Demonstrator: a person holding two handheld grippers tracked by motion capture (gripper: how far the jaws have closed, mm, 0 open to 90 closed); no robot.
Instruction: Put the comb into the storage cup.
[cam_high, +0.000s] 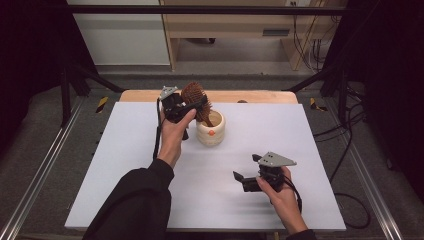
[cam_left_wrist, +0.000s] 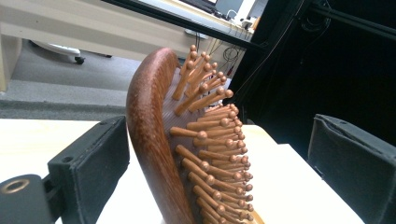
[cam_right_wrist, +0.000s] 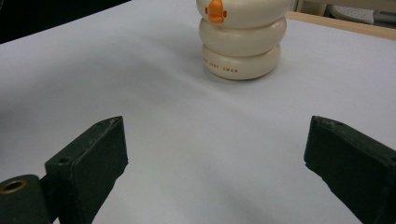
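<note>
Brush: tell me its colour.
Reddish-brown wood, lighter pins; the brush shows best in the left gripper view.

Hairbrush (cam_left_wrist: 159, 154) handle running off the bottom edge in left gripper view. Holder (cam_right_wrist: 241, 39) top being cropped in right gripper view; lettering too small. Brush handle hiding inside holder in high view.

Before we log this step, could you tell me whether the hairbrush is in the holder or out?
In: the wooden hairbrush stands handle-down inside the cream holder, its bristled head sticking out above the rim.
</note>
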